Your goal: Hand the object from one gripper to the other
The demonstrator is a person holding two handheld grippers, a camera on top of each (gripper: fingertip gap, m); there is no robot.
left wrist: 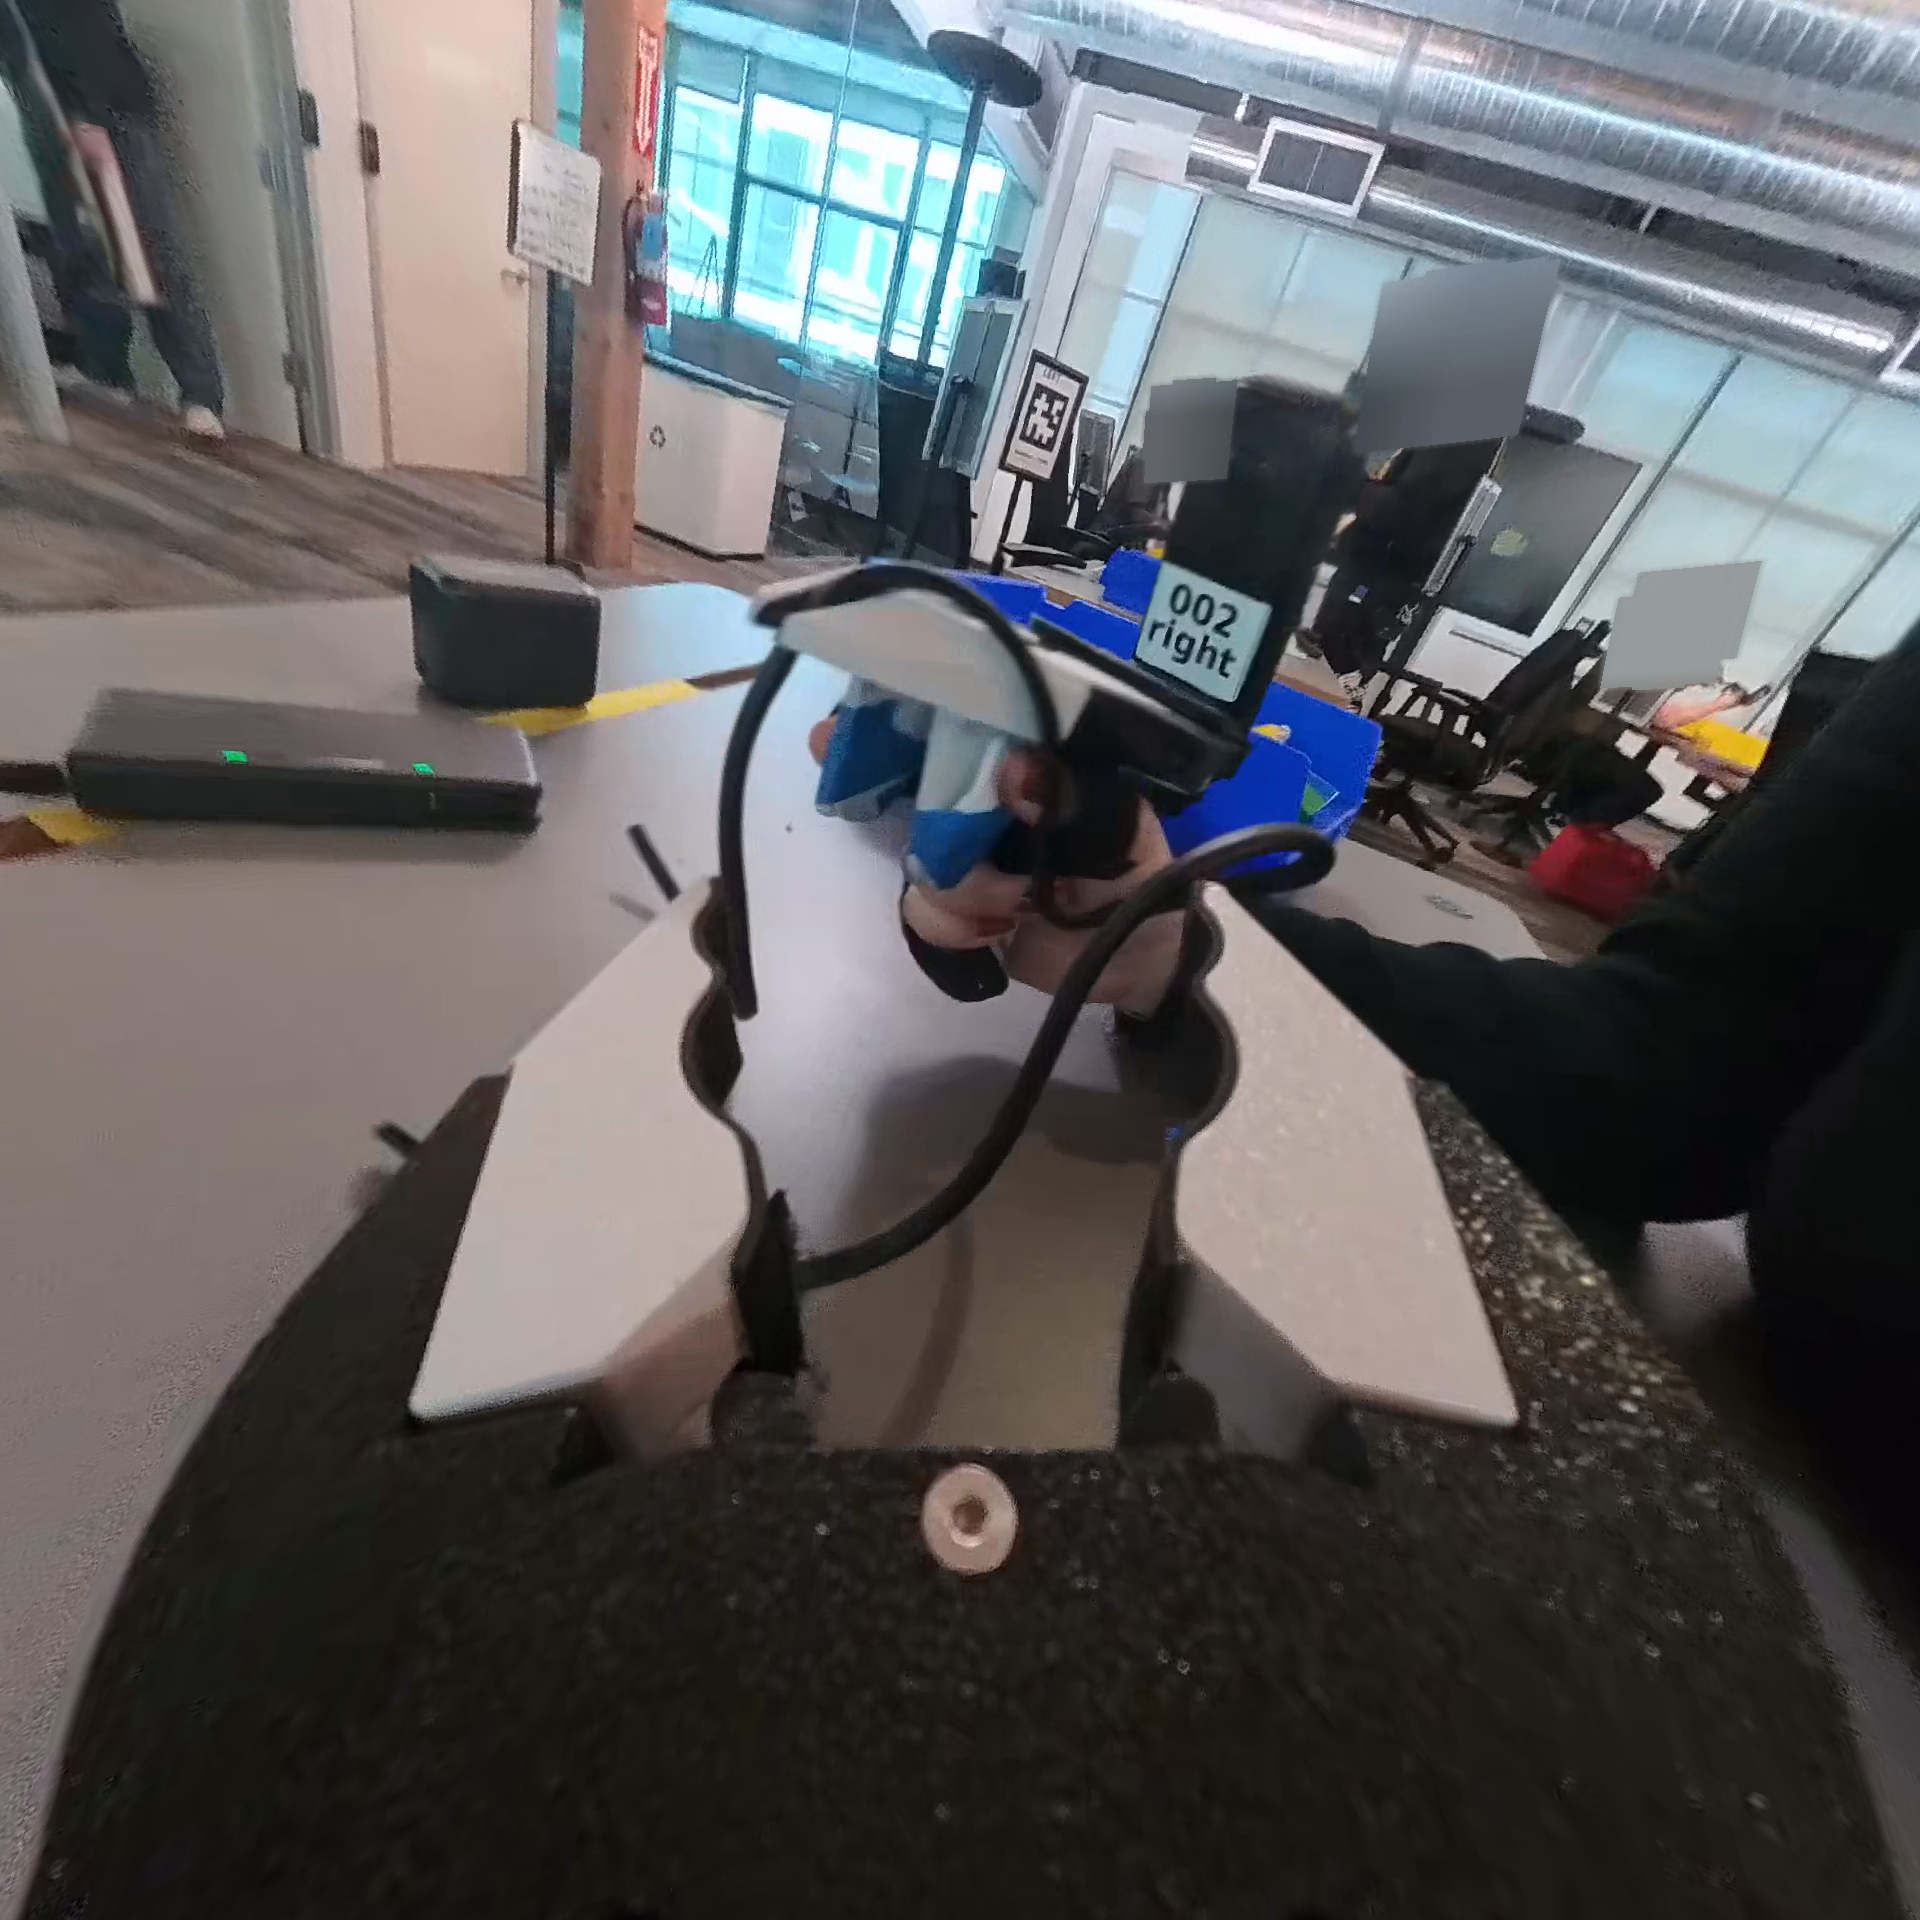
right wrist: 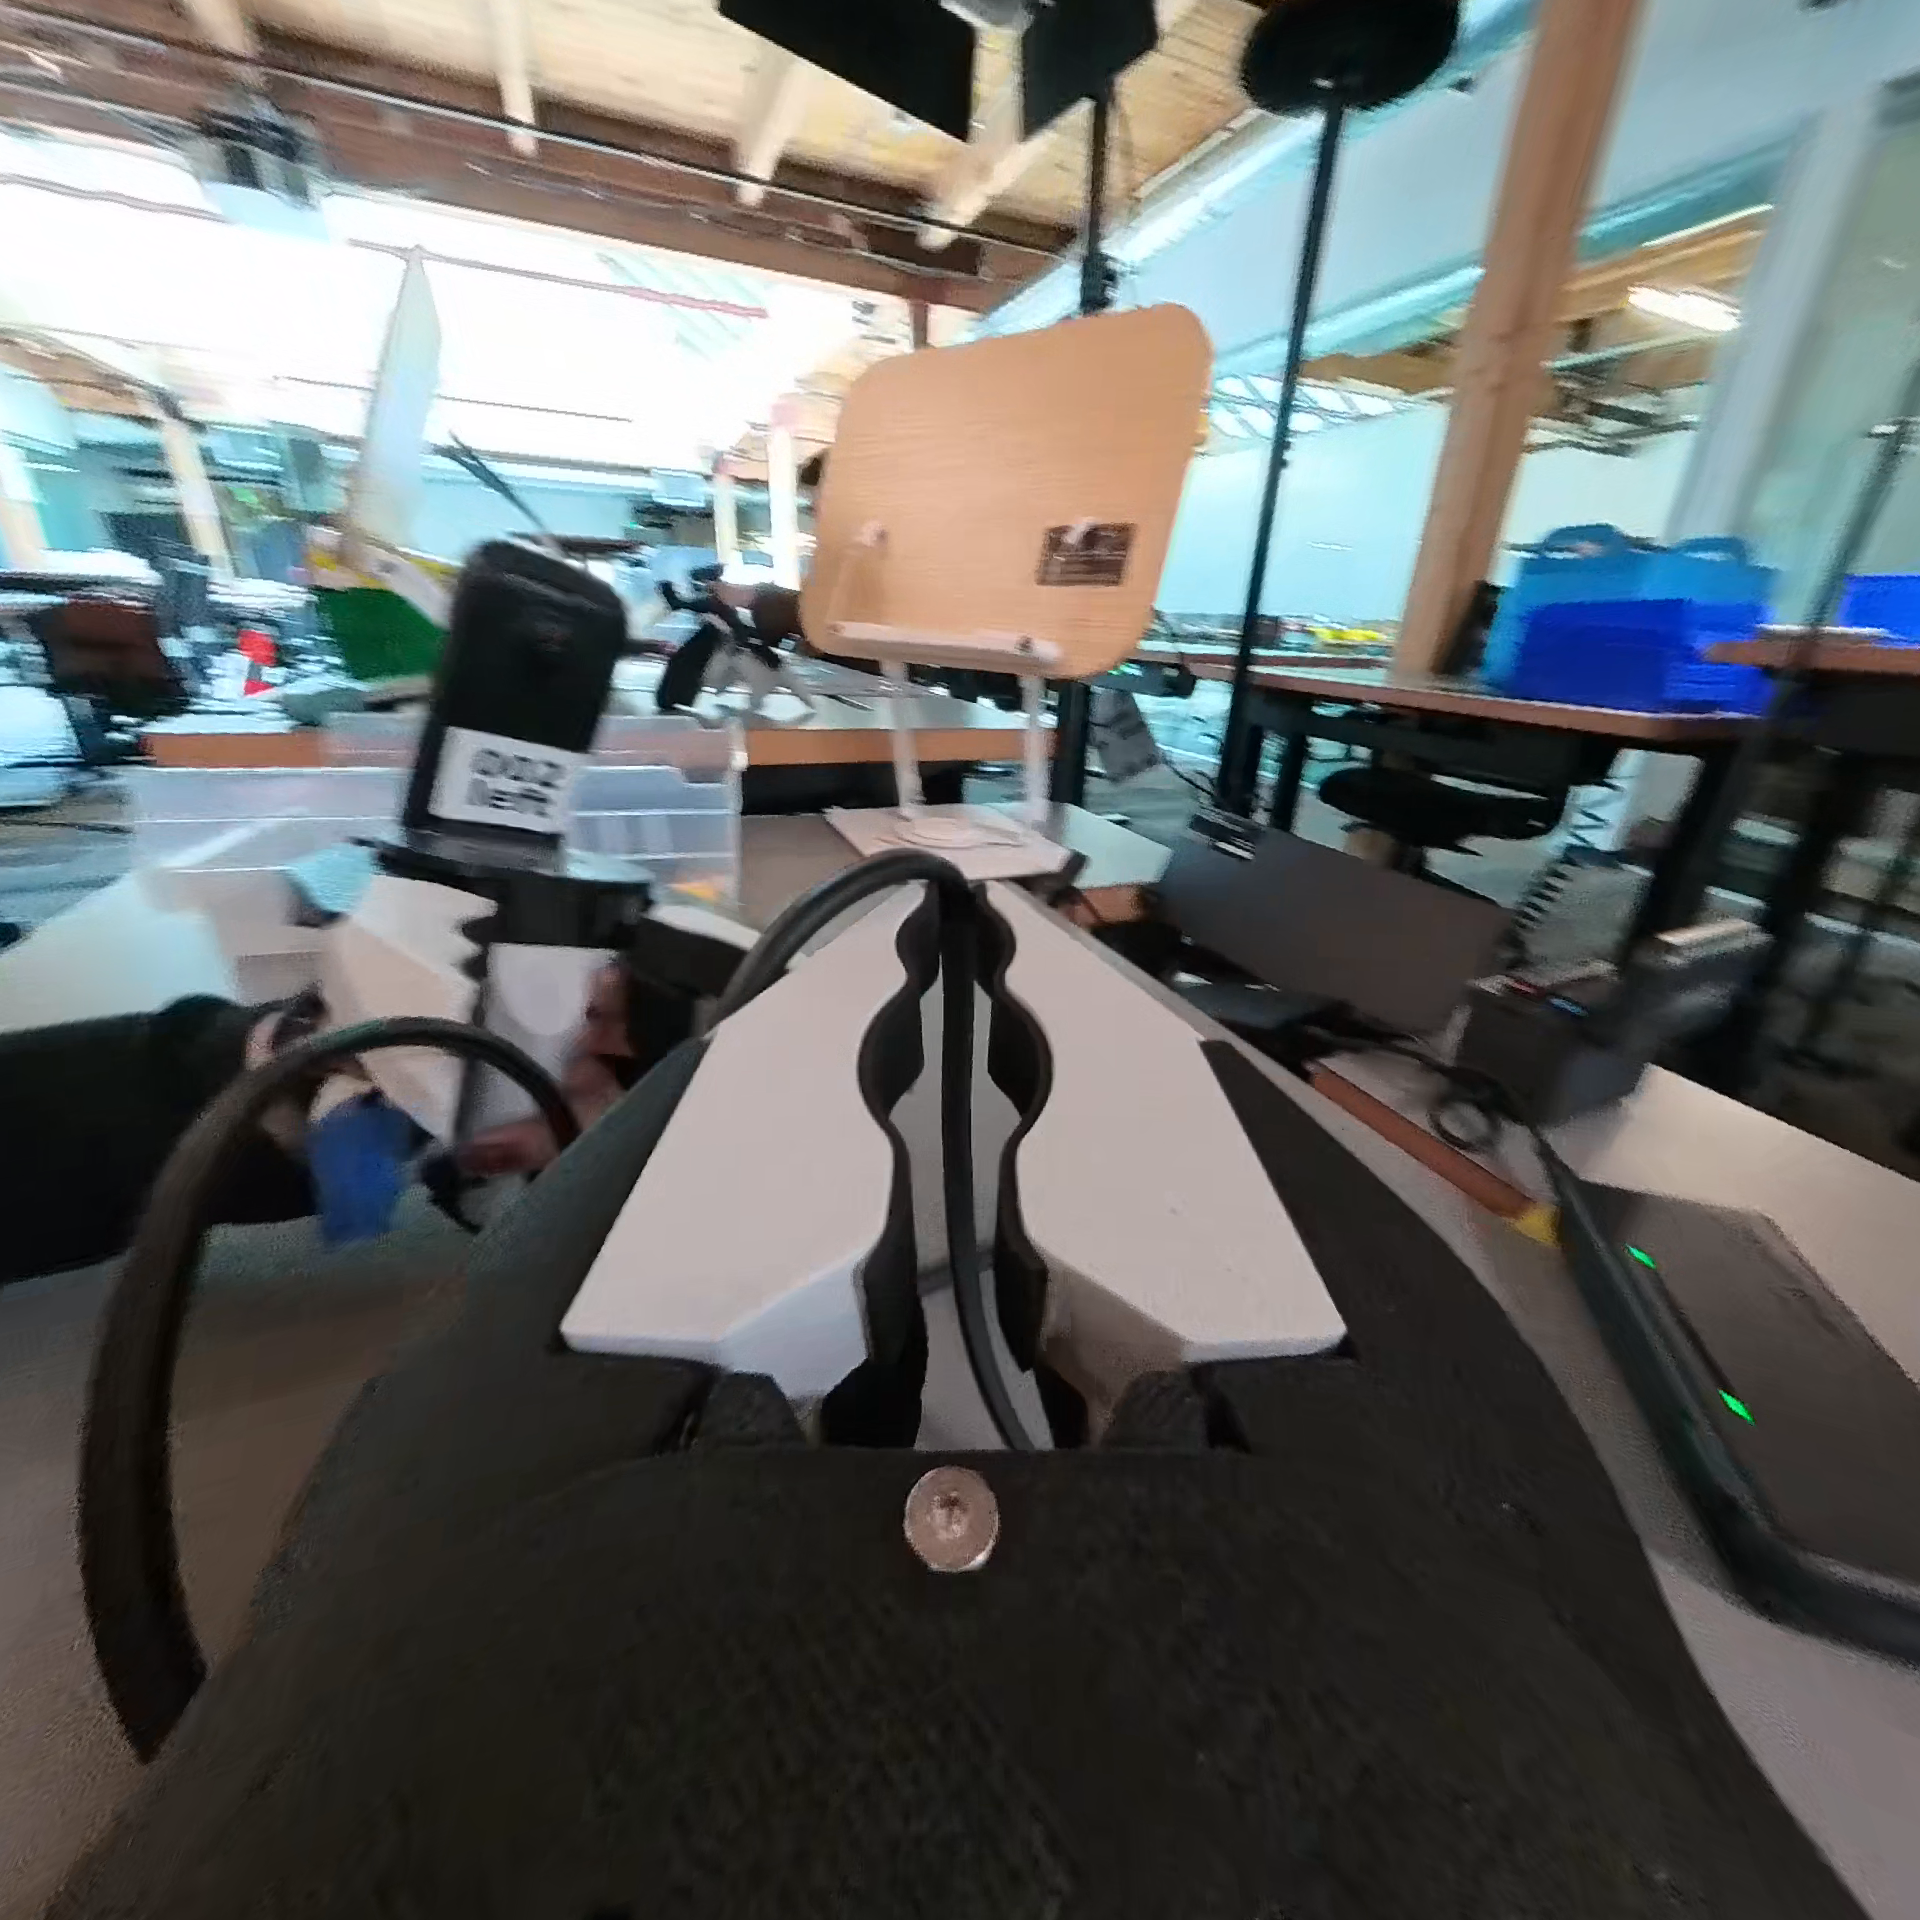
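The object is a black cable (left wrist: 1023, 1070). My right gripper (right wrist: 951, 899) is shut on the cable (right wrist: 958, 1091), which runs along the narrow slot between its white fingers, leaves at the tips and loops away to the left (right wrist: 145, 1351). In the left wrist view the right gripper (left wrist: 774, 613) hovers just beyond my left gripper (left wrist: 956, 904), held by a hand in a blue and white glove (left wrist: 940, 800). My left gripper is open, jaws wide apart. The cable hangs from the right gripper and sags across that gap, touching the inner side of the left finger (left wrist: 582, 1195) near its base.
Below lies a grey table (left wrist: 208, 1039). On it are a flat black device with green lights (left wrist: 301, 769), a black box (left wrist: 504, 644) and a blue bin (left wrist: 1309, 748). A dark sleeve (left wrist: 1558, 1039) reaches in from the right. A wooden board on a stand (right wrist: 997, 499) stands ahead. The grippers' ends are close to 6 centimeters from one another.
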